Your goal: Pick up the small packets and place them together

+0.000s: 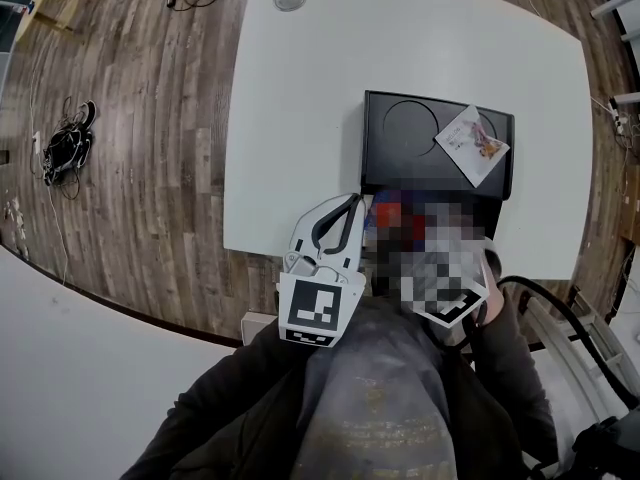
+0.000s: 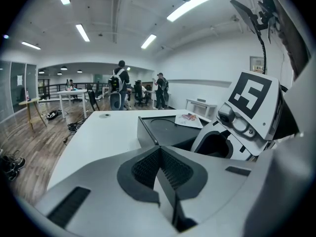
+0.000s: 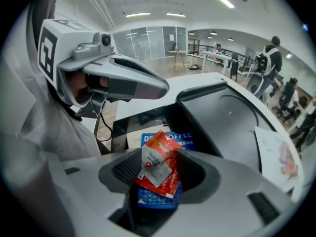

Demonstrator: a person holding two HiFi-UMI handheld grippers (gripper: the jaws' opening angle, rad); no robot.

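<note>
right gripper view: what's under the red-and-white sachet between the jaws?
A red packet lies directly under the red-and-white sachet, and a blue patterned packet under that. The floor of the black bin beneath the stack is covered.

The left gripper [image 2: 159, 149] has its ribbed fingers [image 2: 143, 169] pressed together at the tips, with nothing between them. Beyond them lies a white counter [image 2: 98, 137] with a black tray [image 2: 170, 128] toward its right edge. A small packet [image 2: 188, 119] rests at the tray's far right corner. The right gripper [image 2: 203, 141] hangs over the tray's near right end, its marker cube [image 2: 252, 98] uppermost. People stand well beyond the counter's far edge.
</note>
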